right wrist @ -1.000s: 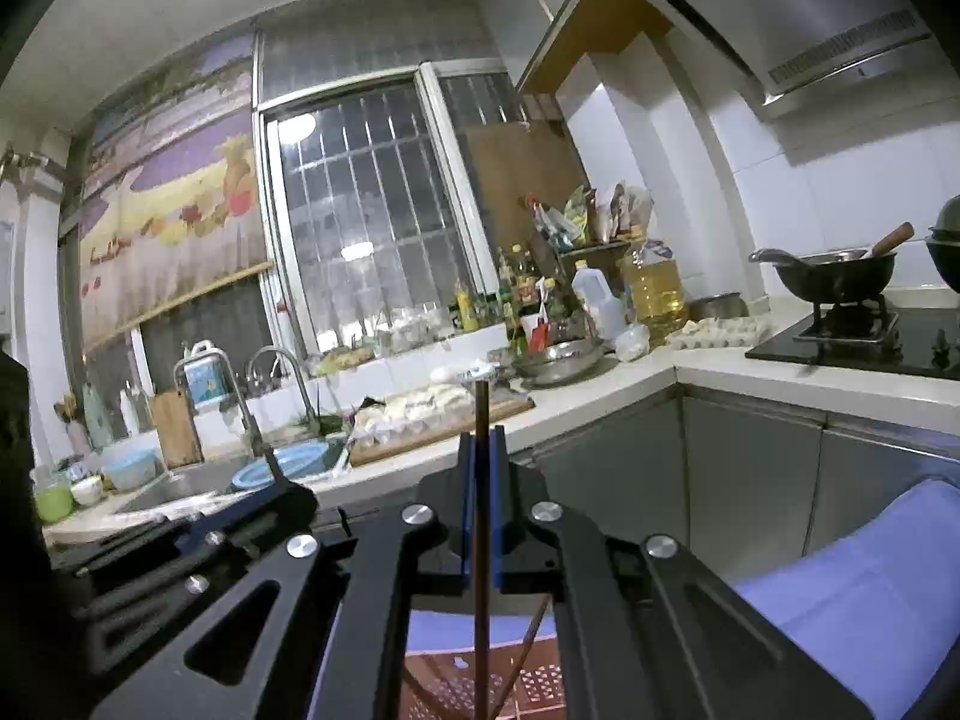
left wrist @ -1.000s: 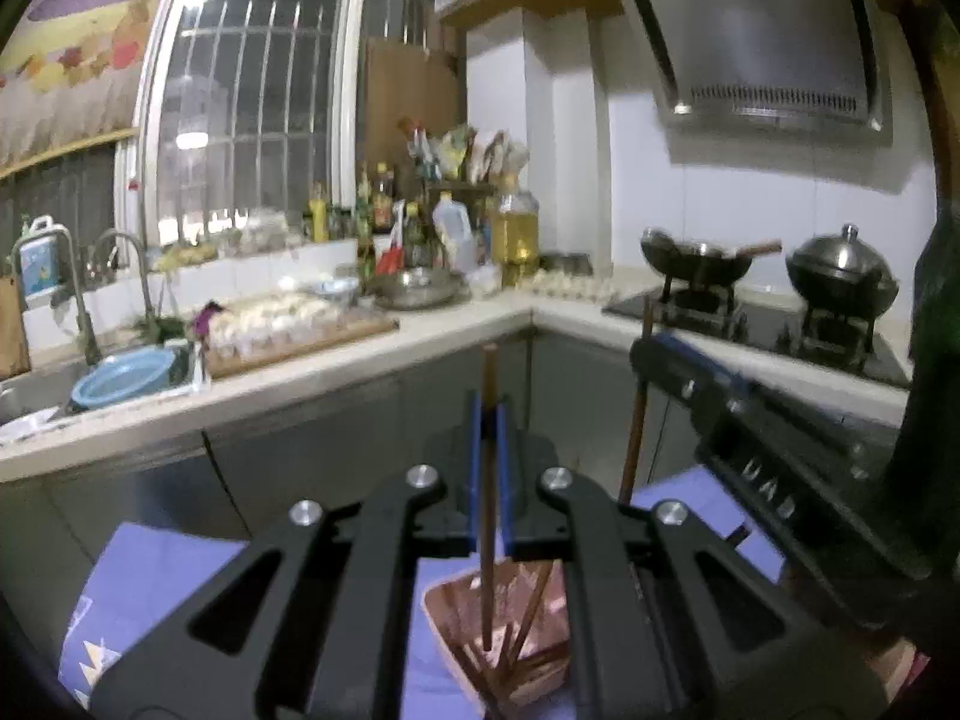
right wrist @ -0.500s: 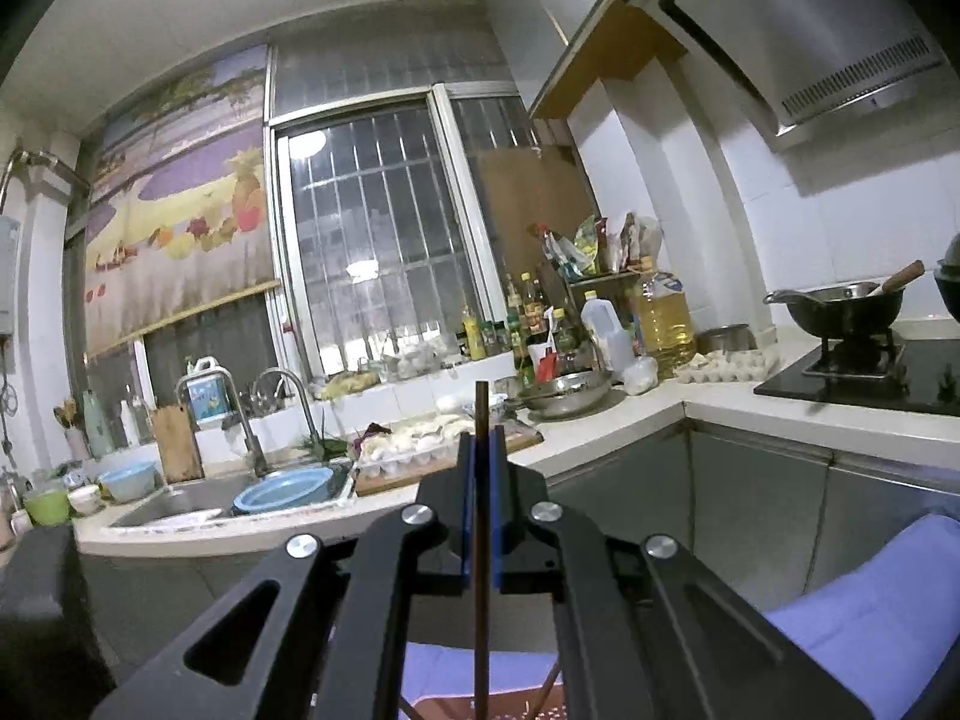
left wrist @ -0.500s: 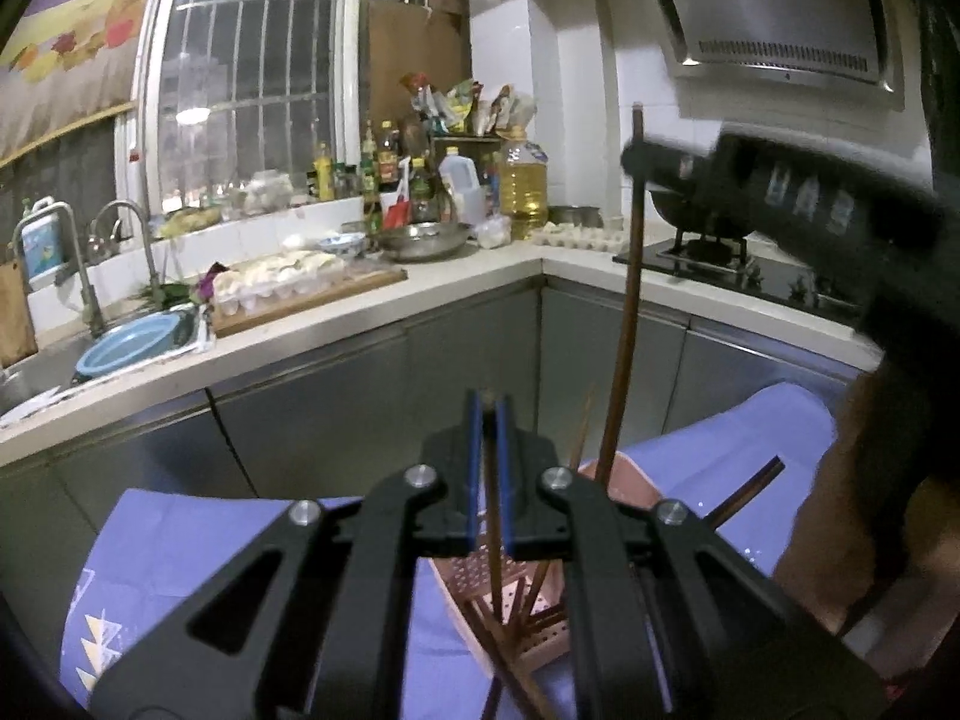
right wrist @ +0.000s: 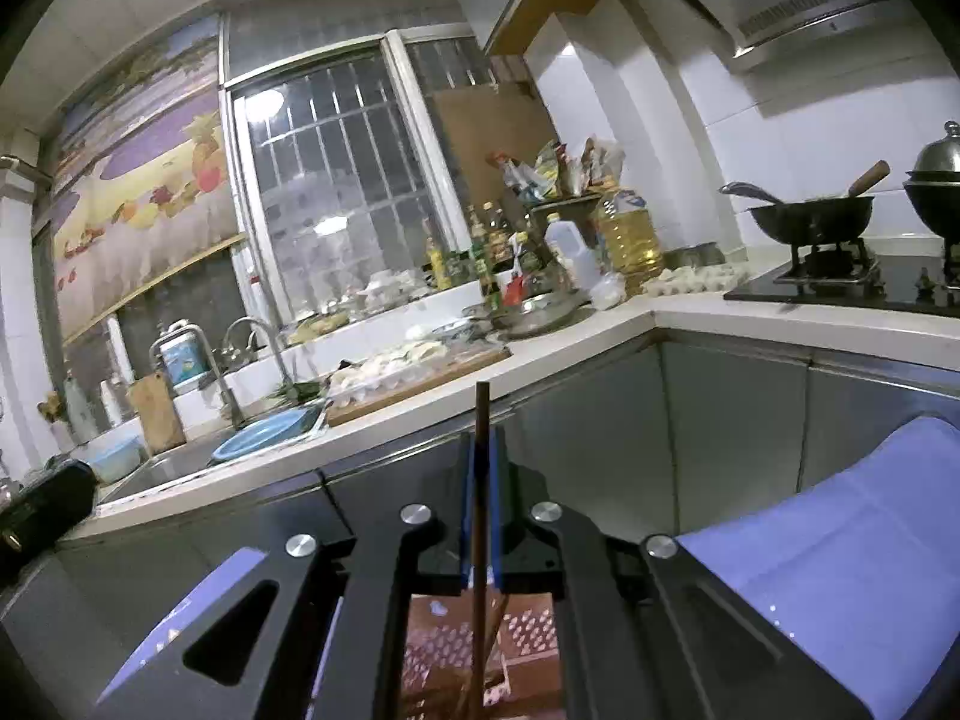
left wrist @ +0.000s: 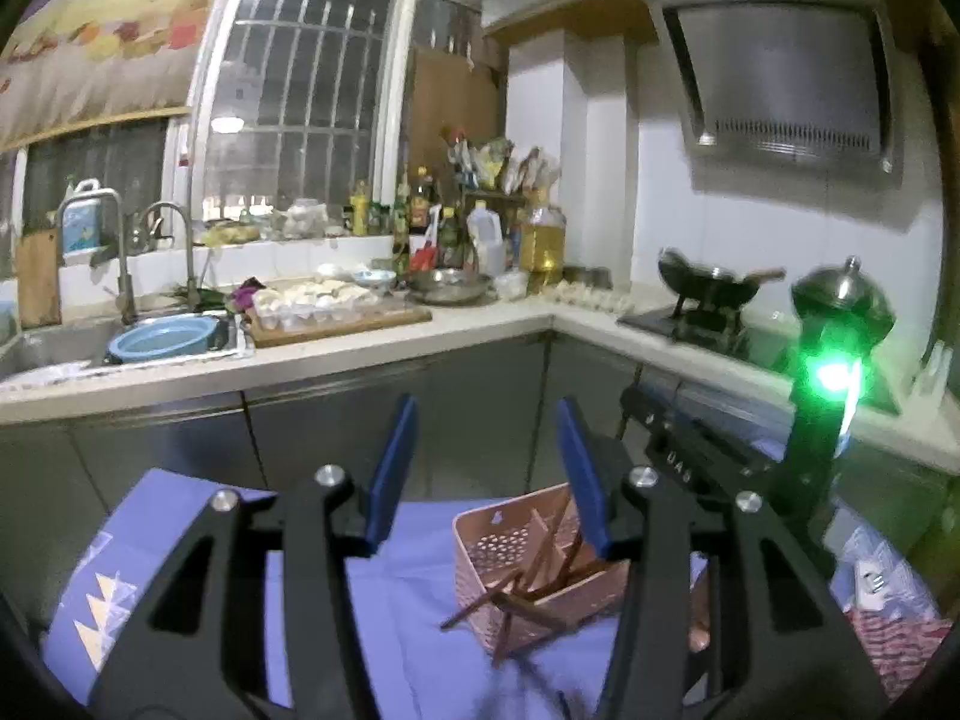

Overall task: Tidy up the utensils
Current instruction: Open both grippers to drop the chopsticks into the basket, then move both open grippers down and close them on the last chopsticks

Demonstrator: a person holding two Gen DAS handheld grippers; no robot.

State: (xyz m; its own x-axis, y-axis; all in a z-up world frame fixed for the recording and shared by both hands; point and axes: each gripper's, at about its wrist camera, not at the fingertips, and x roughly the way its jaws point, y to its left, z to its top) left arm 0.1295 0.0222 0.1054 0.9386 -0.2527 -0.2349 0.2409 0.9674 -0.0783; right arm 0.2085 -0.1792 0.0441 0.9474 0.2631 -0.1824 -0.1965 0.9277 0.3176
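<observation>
Looking along left gripper (left wrist: 486,468): blue fingers (left wrist: 393,468) just been spreading, nothing between them
Basket (left wrist: 510,546): pink, on the purple cloth (left wrist: 180,540), brown chopsticks (left wrist: 540,570) leaning inside
Right gripper (right wrist: 480,504): fingers pressed together, pinching one upright chopstick (right wrist: 481,420)
Below it: basket (right wrist: 528,630) on the surface

Black claw (left wrist: 486,468), blue pads, silver screws.
</observation>
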